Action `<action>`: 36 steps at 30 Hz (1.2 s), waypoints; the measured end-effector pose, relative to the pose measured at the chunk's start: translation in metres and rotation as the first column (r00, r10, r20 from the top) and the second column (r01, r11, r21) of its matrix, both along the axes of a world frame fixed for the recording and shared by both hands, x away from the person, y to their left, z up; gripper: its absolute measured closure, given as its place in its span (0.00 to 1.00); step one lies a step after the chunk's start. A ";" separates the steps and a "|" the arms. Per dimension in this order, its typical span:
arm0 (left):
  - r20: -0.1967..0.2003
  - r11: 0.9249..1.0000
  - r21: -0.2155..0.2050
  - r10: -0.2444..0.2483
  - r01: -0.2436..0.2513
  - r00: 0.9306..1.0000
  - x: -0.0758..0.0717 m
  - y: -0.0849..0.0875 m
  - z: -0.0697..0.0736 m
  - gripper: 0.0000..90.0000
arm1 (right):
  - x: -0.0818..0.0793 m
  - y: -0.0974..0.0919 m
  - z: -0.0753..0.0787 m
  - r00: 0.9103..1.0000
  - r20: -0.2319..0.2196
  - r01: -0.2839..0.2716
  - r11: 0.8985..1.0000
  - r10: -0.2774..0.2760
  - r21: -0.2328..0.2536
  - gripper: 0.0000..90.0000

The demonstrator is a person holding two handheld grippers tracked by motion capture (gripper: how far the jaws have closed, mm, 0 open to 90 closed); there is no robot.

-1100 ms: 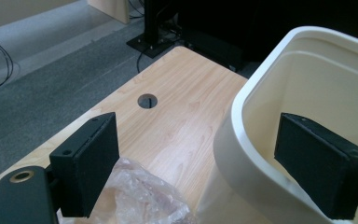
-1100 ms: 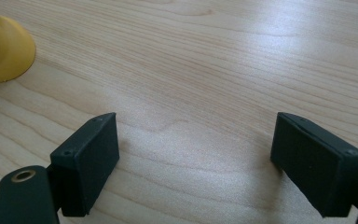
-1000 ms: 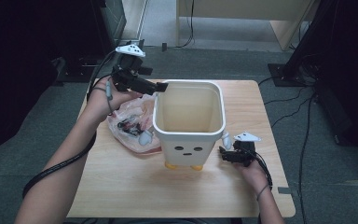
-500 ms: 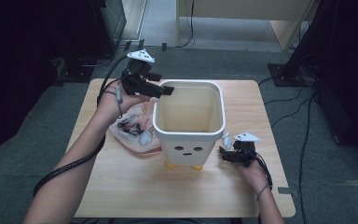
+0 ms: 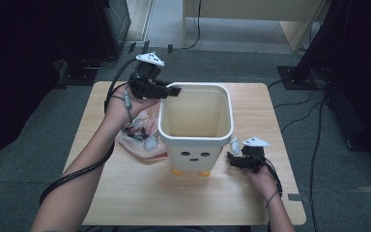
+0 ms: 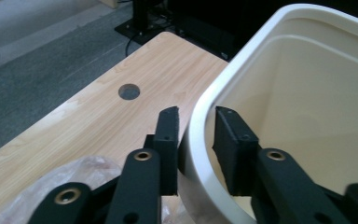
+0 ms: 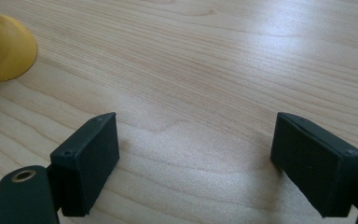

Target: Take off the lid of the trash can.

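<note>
Looks down from above on a pale wooden table [image 5: 174, 203]. Shows two forearms reaching in at the bottom edge.

Finds the right gripper [image 5: 232, 158] at lower right, lying low on the wood, jaws spread wide and holding nothing. Confirms this in the right gripper view: bare wood grain in the gap, one yellow foot [image 7: 2, 46] at upper left.

Places a white plastic bin [image 5: 195, 157] at the centre of the frame. Stands upright on yellow feet, open-topped, empty as far as can be seen, with a small printed face on the near wall.

Notes a crumpled clear plastic bag [image 5: 140, 137] of small items against the bin's left side.

Sets the left gripper [image 5: 174, 91] above centre-left, at the bin's far left corner. Jaws just closed in and now clamped across the rim [image 6: 279, 23], one pad outside the wall and one inside. Shows a round hole [image 6: 129, 91] in the tabletop beyond, in the left gripper view.

Takes in grey floor, trailing cables [image 5: 314, 140] and dark furniture along the top and sides.

On handling: probably light, stiff and thin-walled, smooth and somewhat slippery. Likely to tilt or swing if lifted by one corner alone. Best taken at the rolled rim, as here, with a second hold on the opposite rim to keep it level.
</note>
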State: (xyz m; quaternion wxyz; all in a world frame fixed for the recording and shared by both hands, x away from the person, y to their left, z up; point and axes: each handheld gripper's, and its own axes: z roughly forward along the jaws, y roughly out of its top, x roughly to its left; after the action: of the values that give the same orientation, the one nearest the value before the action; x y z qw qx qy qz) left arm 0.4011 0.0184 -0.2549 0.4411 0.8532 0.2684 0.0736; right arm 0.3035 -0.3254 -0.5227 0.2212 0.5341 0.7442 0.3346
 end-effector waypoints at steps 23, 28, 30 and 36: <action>-0.048 0.994 -0.110 -0.031 0.026 0.998 0.000 0.011 0.015 0.83 | 0.000 0.000 0.000 1.000 0.003 -0.005 1.000 0.005 -0.002 0.17; -0.060 0.994 -0.109 -0.033 0.026 0.998 -0.001 0.012 0.022 0.83 | 0.000 0.000 0.000 1.000 0.002 -0.005 1.000 0.005 -0.001 0.17; -0.055 0.992 -0.120 -0.037 0.030 0.998 -0.002 0.014 0.025 0.83 | 0.000 0.000 0.000 1.000 0.003 -0.005 1.000 0.005 -0.002 0.17; -0.045 0.992 -0.122 -0.022 0.016 0.999 0.002 0.026 0.031 0.83 | 0.000 0.000 0.000 1.000 0.004 -0.007 1.000 0.007 -0.001 0.17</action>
State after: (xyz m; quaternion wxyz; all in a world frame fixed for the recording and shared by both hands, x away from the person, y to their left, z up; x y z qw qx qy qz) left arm 0.4028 0.0442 -0.2235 0.4866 0.8287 0.2745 0.0333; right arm 0.3039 -0.3251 -0.5228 0.2215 0.5308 0.7458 0.3361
